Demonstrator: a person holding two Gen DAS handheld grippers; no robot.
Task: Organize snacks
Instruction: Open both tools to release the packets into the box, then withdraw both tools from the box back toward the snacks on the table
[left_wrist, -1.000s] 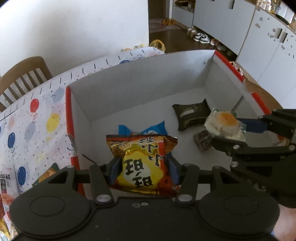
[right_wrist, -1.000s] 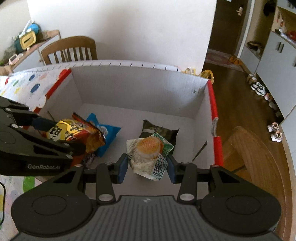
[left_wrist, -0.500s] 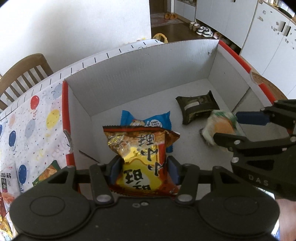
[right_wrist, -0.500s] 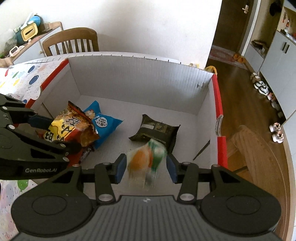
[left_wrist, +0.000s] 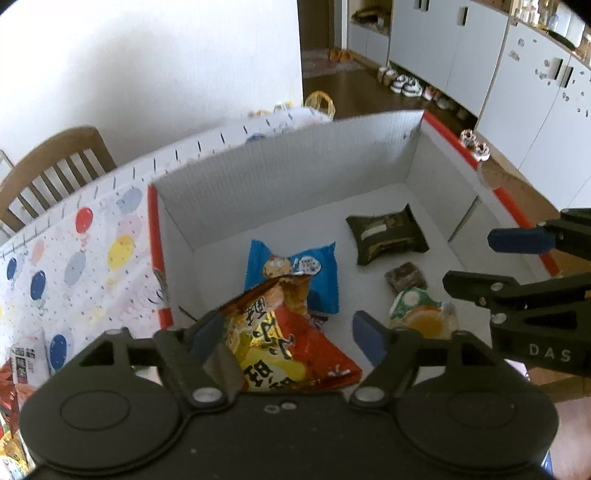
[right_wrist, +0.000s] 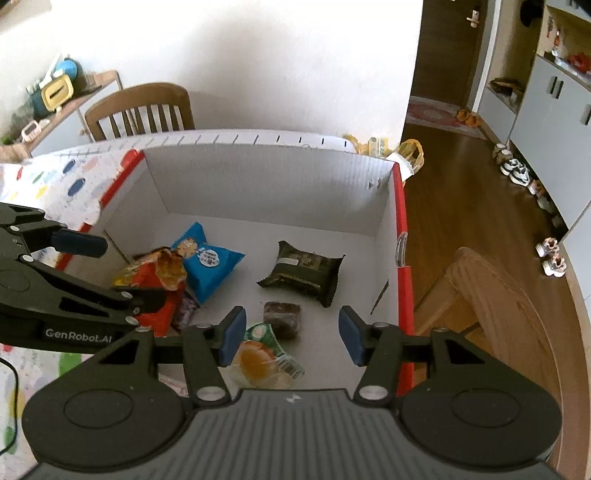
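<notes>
a white cardboard box (right_wrist: 266, 192) holds a blue packet (right_wrist: 207, 258), a dark green packet (right_wrist: 301, 271), a brown cube (right_wrist: 282, 317), an orange bag (left_wrist: 280, 343) and a clear-wrapped cake (right_wrist: 258, 360). the left gripper (left_wrist: 286, 332), marked "genrobot.ai", and the right gripper (right_wrist: 290, 338), marked "das", are opening, gripping nothing.

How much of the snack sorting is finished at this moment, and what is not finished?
Done: the blue packet, dark green packet and small brown cake lie in the white box. In hand: both grippers' jaws are opening, the left gripper around the orange bag, the right gripper above the clear-wrapped pastry; both packets appear released. Left: more packets wait on the tablecloth beside the box.
</notes>
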